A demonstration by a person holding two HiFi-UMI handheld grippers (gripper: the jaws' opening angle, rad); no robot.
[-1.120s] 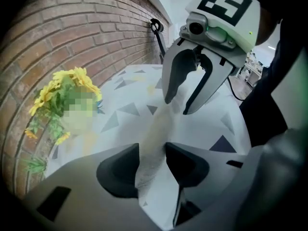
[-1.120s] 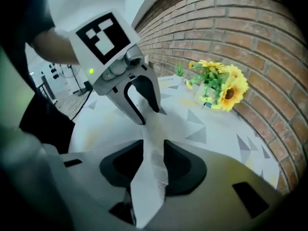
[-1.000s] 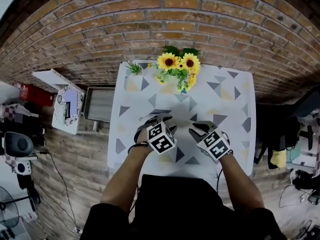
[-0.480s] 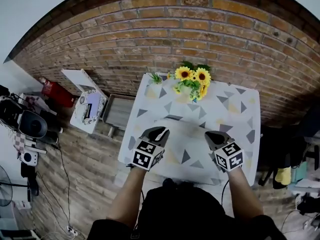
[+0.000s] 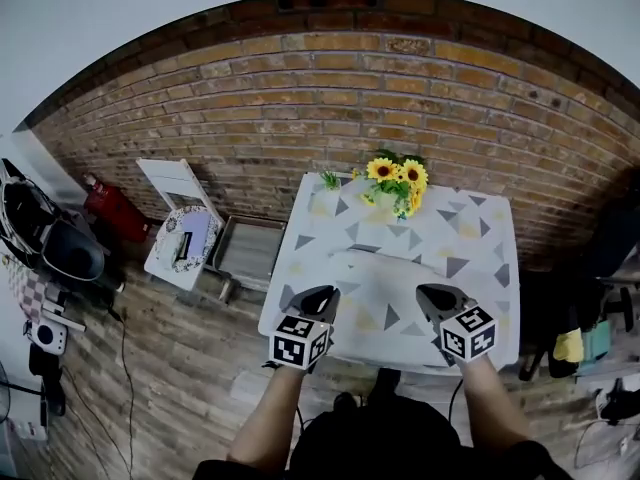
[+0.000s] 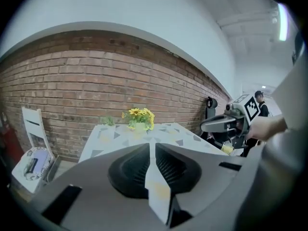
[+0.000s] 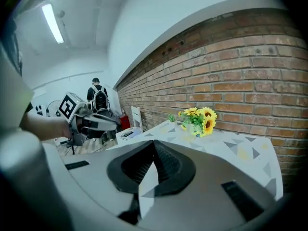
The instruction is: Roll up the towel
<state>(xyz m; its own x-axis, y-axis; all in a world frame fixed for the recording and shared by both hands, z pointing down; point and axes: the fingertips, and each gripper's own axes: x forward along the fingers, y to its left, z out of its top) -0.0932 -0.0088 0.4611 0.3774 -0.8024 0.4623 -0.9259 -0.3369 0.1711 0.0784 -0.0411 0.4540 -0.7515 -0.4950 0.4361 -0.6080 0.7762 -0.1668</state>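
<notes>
The towel, white with grey and yellow triangles like the table under it, runs from the tabletop up to both grippers at the near edge. My left gripper has just been closing and pinches a strip of towel between its jaws. My right gripper is shut on another towel corner, which hangs between its jaws. Both grippers are raised above the table's front edge, about a shoulder's width apart.
A vase of sunflowers and a small green plant stand at the table's far edge against the brick wall. A white folded chair and a grey tray lie left of the table. A person stands far off.
Both grippers rose and drew back from the tabletop to its near edge, spread apart, and their jaws closed on the towel's near corners. The head view tilted up, showing more wall.
</notes>
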